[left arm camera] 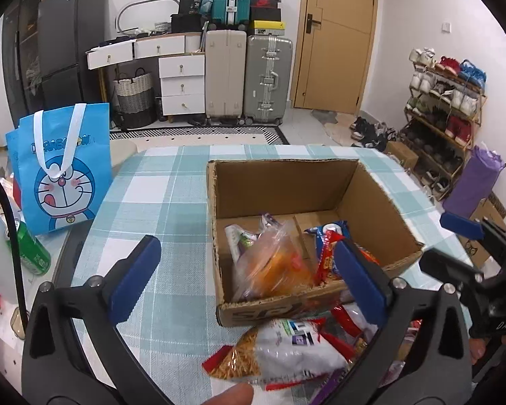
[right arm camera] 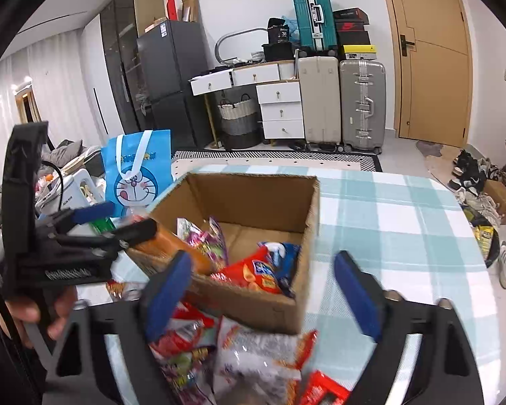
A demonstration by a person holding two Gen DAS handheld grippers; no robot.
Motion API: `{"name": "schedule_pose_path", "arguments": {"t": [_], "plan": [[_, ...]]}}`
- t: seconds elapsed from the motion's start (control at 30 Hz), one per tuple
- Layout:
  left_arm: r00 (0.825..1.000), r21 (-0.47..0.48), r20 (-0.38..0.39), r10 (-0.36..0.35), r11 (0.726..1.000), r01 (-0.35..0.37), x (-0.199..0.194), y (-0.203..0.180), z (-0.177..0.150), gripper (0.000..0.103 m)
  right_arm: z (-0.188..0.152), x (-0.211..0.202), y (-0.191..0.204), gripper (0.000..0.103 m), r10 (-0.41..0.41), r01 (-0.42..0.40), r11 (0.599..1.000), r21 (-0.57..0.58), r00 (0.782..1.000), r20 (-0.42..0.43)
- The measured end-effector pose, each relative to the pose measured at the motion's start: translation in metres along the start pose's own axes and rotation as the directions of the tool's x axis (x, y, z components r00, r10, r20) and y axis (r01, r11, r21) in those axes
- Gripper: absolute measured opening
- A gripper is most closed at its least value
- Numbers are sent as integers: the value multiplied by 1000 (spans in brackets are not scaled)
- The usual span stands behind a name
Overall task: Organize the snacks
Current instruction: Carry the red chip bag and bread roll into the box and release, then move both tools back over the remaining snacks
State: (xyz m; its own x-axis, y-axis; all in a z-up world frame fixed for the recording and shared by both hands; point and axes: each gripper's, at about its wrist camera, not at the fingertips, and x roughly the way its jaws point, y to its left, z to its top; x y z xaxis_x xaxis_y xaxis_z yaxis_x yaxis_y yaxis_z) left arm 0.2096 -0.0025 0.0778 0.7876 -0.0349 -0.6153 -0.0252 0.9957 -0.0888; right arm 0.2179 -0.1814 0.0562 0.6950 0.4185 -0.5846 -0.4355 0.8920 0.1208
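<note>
Between the spread, empty pads of the left claw (left arm camera: 249, 278) lies a cardboard box (left arm camera: 286, 185), long axis running toward the tabletop's (left arm camera: 158, 182) far edge, holding an orange bag (left arm camera: 280, 263). The right claw (right arm camera: 270, 290), also released, hovers over loose snack packets (right arm camera: 253, 357) at the near edge, their print blurred.

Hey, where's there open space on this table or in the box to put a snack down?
The back half of the cardboard box floor is bare, behind the orange bag. Checked tablecloth is free between the box and the blue Doraemon bag, and right of the box in the right wrist view. The near edge, in front of the box, is crowded with snack packets.
</note>
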Motion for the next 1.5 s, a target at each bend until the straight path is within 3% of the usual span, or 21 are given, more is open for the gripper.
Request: {"name": "schedule_pose_path", "arguments": {"t": [0.17, 0.57, 1.5], "plan": [[1000, -11, -1, 9, 1000, -9, -22, 8, -10, 102, -16, -17, -9, 102, -12, 12, 1000, 21, 1000, -12], [998, 12, -37, 43, 999, -42, -57, 2, -54, 102, -56, -55, -23, 102, -65, 68, 995, 69, 996, -54], [991, 18, -135, -2, 1000, 4, -43, -18, -97, 102, -105, -59, -50, 102, -167, 191, 973, 130, 970, -174]]}}
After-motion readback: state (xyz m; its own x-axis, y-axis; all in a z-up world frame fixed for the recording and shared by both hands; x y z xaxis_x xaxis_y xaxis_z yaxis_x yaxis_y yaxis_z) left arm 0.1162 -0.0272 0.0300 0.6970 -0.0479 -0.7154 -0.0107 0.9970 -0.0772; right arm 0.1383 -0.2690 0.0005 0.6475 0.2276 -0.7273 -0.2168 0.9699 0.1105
